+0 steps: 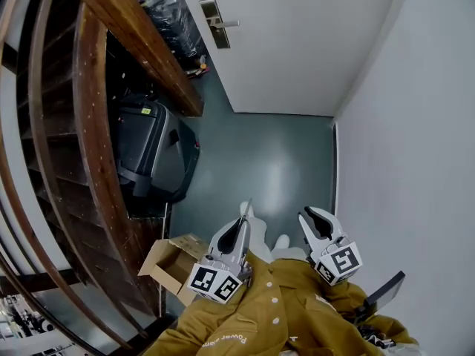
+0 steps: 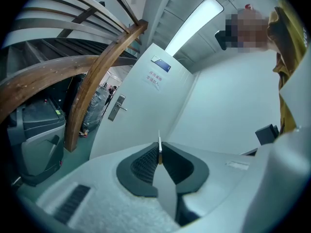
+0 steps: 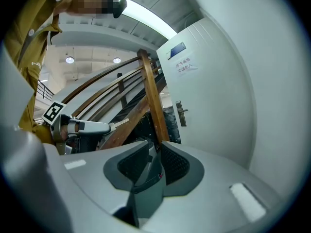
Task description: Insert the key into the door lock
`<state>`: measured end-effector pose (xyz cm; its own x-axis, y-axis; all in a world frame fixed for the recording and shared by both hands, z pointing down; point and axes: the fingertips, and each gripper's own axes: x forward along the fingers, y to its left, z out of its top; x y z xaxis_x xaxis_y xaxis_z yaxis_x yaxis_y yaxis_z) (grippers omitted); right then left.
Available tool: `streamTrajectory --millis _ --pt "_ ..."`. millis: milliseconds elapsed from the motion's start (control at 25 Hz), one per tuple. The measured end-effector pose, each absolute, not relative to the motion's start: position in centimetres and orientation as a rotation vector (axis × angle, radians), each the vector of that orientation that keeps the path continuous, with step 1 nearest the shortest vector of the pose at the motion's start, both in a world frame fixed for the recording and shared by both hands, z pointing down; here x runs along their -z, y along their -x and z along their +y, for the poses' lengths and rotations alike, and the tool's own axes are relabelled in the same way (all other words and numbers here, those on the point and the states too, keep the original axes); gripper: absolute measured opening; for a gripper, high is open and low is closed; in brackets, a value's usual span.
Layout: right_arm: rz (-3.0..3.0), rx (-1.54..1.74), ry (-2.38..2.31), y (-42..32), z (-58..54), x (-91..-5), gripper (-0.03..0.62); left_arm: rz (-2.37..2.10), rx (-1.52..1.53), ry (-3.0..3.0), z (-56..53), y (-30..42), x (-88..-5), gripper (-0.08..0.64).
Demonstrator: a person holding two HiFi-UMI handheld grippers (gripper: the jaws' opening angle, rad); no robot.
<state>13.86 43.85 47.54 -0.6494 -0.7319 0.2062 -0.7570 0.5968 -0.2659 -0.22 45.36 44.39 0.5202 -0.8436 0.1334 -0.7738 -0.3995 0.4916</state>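
Jaws: left gripper (image 2: 159,155) pinches key (image 2: 159,144); right gripper (image 3: 154,148) narrowly parted, seemingly empty; door (image 1: 297,43) far.

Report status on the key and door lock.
Left gripper shut on thin silver metal key. Right gripper open, empty. White door with metal lock plate ahead, not reached. Black machine and cardboard box sit left of path.

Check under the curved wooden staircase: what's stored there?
A dark grey machine sits under the staircase, with black plastic-wrapped bundles nearer the door. The beams cover whatever lies deeper behind them.
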Motion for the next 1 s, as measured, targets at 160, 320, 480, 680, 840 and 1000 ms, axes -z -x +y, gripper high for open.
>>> streamTrajectory --millis 160,320,480,680,840,1000 --pt "-2.733 -0.508 -1.255 -12.6 39.6 -48.0 0.086 -1.332 0.206 -2.252 41.3 1.4 -44.8 0.026" --pt "-2.718 -0.500 -1.236 -10.3 33.3 -48.6 0.086 -1.335 0.244 -2.232 35.2 3.9 -45.3 0.026" --pt "-2.713 -0.465 -1.257 -7.6 26.3 -47.2 0.086 -1.317 0.276 -2.258 28.0 6.7 -43.9 0.026" --pt "-2.710 -0.428 -1.325 -4.0 18.6 -45.1 0.086 -1.264 0.294 -2.286 20.0 10.1 -42.5 0.026" --pt "-2.705 -0.429 -1.338 -1.8 14.6 -44.8 0.080 -1.230 0.295 -2.292 15.5 11.7 -42.4 0.026" --pt "-2.685 -0.430 -1.351 -1.2 11.4 -44.6 0.078 -1.191 0.301 -2.277 12.0 11.9 -42.8 0.026"
